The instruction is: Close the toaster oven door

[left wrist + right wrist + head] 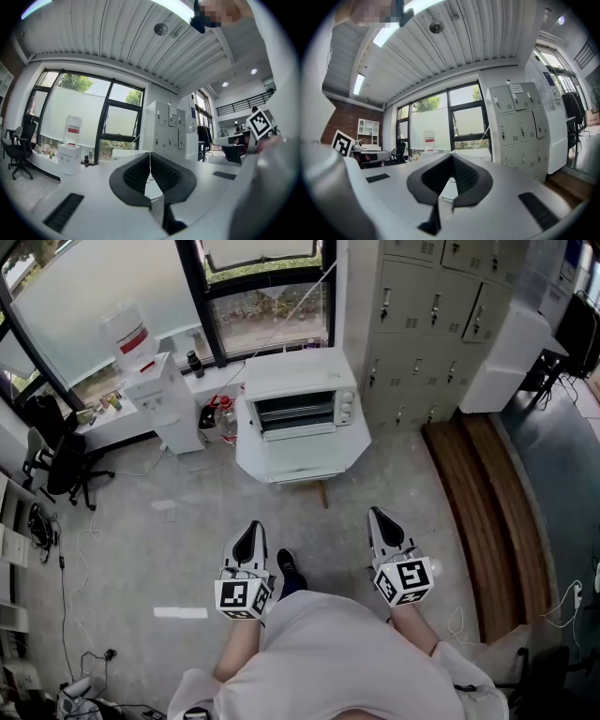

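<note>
You stand in an office room with a grey floor [169,549] and lockers [422,324]. The toaster oven [298,395] sits on a white stand [300,463] ahead, and its door [300,431] hangs open. Your left gripper [250,532] and right gripper [380,521] are both closed on nothing, well apart from it. This looks like the approach step. Next you need to step closer and bring one gripper under the door edge.

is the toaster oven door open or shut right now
Open: on the white boxy toaster oven, the door is folded down at the front, baring the dark interior.
</note>
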Demonstrator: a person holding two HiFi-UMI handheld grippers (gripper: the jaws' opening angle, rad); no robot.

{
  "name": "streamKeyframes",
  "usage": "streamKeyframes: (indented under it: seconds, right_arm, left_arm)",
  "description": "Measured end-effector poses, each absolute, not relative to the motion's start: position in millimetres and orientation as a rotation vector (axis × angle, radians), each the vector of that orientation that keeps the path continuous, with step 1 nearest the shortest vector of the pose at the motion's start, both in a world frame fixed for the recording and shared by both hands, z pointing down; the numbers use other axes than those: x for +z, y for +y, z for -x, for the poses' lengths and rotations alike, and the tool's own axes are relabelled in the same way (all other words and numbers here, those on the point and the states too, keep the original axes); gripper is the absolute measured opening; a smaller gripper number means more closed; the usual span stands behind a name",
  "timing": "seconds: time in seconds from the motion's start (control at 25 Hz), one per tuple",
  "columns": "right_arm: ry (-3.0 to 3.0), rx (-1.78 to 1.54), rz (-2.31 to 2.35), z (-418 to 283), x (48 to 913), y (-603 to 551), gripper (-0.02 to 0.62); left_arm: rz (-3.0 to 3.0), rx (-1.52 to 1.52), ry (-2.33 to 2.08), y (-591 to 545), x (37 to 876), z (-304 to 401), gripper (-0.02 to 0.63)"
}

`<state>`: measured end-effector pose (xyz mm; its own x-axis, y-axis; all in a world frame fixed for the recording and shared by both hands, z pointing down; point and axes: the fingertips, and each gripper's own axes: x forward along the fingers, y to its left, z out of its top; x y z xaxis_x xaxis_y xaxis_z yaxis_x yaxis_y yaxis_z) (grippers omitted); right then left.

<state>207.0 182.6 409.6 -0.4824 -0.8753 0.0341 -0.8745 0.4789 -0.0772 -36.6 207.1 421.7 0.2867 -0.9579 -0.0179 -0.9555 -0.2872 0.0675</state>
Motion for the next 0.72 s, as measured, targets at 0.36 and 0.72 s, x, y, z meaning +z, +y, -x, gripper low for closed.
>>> streamKeyframes:
  seconds: [0.36, 0.72]
  right_arm:
    - [2.692, -0.146, 1.601, -184, 416, 117, 0.008]
    - [2.651, -0.159, 1.668, -139, 413, 18, 0.008]
  left_arm:
    - [-2.483, -0.078, -1.807, 134, 429, 57, 0.02]
    - [-2.582, -0.061, -1.741, 23, 411, 98, 0.02]
